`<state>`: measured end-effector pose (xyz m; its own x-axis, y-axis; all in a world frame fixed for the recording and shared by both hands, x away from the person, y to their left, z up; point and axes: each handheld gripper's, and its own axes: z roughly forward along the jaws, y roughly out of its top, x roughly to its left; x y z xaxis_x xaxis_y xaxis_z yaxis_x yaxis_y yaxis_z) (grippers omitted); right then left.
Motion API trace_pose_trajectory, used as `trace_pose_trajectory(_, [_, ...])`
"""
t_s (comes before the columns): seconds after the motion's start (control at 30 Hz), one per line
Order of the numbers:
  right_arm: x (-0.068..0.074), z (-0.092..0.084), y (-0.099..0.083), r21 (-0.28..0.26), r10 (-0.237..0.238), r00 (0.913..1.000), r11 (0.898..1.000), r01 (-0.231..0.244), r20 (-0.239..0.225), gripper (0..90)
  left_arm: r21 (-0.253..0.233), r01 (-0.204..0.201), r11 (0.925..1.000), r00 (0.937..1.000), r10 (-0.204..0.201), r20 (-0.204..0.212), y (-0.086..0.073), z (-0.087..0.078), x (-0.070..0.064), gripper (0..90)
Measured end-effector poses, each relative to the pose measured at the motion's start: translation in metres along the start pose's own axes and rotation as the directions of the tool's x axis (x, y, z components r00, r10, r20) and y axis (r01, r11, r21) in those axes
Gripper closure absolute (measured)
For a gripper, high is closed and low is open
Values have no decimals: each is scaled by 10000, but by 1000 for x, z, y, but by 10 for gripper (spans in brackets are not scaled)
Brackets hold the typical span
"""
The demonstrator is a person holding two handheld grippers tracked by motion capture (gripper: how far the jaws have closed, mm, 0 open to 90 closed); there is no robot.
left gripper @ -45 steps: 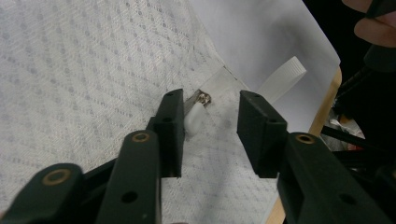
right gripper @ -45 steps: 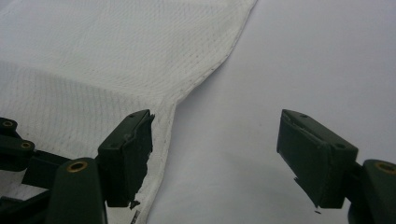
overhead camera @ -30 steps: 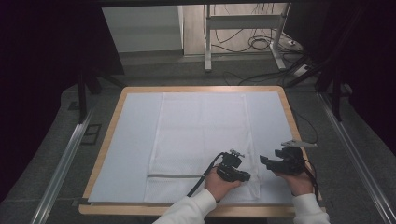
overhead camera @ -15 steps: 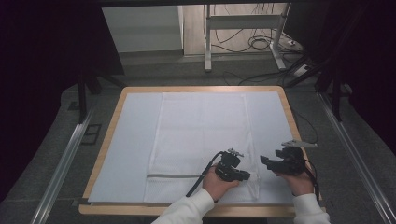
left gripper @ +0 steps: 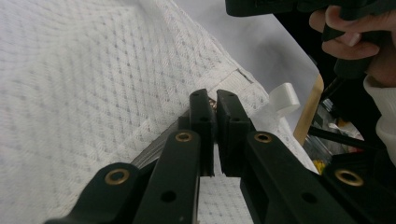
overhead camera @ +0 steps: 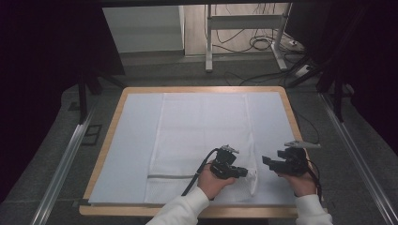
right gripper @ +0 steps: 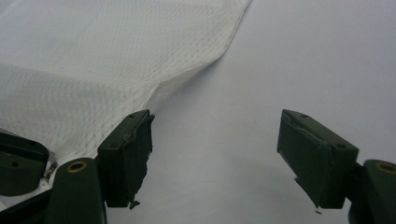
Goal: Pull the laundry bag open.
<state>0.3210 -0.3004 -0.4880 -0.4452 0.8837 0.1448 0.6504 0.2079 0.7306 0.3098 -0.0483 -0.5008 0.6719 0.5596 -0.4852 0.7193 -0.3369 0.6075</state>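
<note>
A white mesh bag [overhead camera: 202, 136] lies flat on the white sheet [overhead camera: 136, 140] over the table. A grey zipper [overhead camera: 171, 176] runs along its near edge. My left gripper [overhead camera: 244, 172] sits at the zipper's right end, near the bag's near right corner. In the left gripper view it [left gripper: 212, 100] is shut on a small metal zipper pull at the bag's hem [left gripper: 233, 77], with the mesh [left gripper: 93, 70] spread beyond. My right gripper [overhead camera: 267, 161] hovers just right of the bag. Its jaws [right gripper: 217, 126] stand wide open over bare sheet, beside the bag's edge [right gripper: 187, 79].
The wooden table rim [overhead camera: 112, 126] frames the sheet. A white loop tab [left gripper: 285, 95] sticks out at the bag's corner. Metal rails [overhead camera: 61, 168] run along the floor at both sides, and a stand with cables [overhead camera: 263, 44] is behind the table.
My left gripper has risen slightly with the bag's near edge, which now puckers up beside it. The right gripper has stayed where it was.
</note>
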Motion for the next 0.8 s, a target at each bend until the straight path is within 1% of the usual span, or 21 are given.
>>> trace_pose_trajectory(0.13, [-1,-1,1,-67,227,9997,9997,-227,-71,258,-76,-97,9999,9999,96,-31,1,-6,1,868])
trace_pose_trajectory(0.3, [-3,-3,2,-165,534,9982,9984,-539,-271,255,-265,37,9996,10000,-36,27,2,-14,4,868])
trace_pose_trajectory(0.33, [-3,-4,3,-162,613,9975,9980,-619,-347,254,-242,-20,9997,10000,20,16,3,-17,6,868])
trace_pose_trajectory(0.4, [-3,-5,3,-149,653,9970,9977,-660,-405,251,-340,29,9994,10000,-29,13,3,-21,7,868])
trace_pose_trajectory(0.47, [-3,-5,4,-98,800,9959,9967,-805,-429,250,-468,98,9989,9999,-97,28,3,-24,8,868])
trace_pose_trajectory(0.63, [-2,-5,5,7,795,9956,9968,-796,-492,250,-610,115,9981,9999,-113,32,5,-35,12,868])
trace_pose_trajectory(0.8, [-2,-5,4,82,707,9963,9975,-703,-483,250,-691,93,9976,10000,-91,20,5,-40,14,869])
